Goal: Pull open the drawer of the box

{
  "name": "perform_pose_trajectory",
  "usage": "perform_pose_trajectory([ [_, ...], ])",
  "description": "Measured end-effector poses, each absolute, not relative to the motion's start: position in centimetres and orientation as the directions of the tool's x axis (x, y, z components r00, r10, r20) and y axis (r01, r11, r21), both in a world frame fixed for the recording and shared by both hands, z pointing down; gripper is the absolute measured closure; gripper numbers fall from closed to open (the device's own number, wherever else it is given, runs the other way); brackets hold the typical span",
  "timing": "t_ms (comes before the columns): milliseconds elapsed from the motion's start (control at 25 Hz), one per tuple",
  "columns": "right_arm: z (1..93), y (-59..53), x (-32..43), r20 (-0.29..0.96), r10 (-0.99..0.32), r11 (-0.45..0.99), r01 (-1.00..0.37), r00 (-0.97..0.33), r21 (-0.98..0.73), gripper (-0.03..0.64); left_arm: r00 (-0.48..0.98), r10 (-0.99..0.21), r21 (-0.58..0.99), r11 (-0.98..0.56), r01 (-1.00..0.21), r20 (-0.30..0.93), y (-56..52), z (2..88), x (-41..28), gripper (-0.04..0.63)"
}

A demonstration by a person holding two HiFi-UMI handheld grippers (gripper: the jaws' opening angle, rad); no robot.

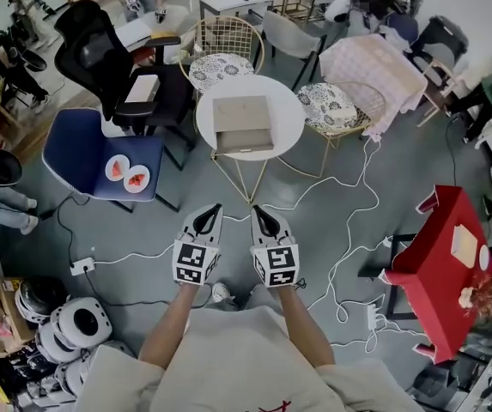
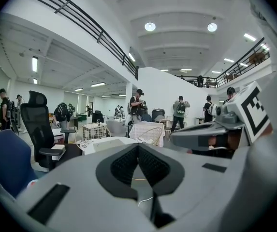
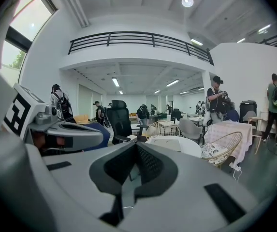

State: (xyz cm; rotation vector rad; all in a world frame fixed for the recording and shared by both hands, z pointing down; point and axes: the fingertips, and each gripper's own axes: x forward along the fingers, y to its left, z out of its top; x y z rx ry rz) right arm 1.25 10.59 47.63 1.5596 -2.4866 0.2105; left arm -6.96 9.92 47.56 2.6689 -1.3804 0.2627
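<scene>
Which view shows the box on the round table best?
Head view: the whole box shows from above, top and near face unobstructed. Both gripper views catch only a low, distant sliver of it.

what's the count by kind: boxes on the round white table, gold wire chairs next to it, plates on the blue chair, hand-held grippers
box: 1
gold wire chairs: 2
plates: 2
hand-held grippers: 2
total: 7
</scene>
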Motion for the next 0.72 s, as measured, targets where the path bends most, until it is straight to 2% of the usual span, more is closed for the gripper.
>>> perform_pose_trajectory([
  [720,46.8,13.8,6.8,0.235,-0.862,0.46,-0.888,-0.45,-0.011,0.601,0.529,-0.82,0.031,-0.536,-0.844,0.221,14.1,47.0,-1.0,0.583],
])
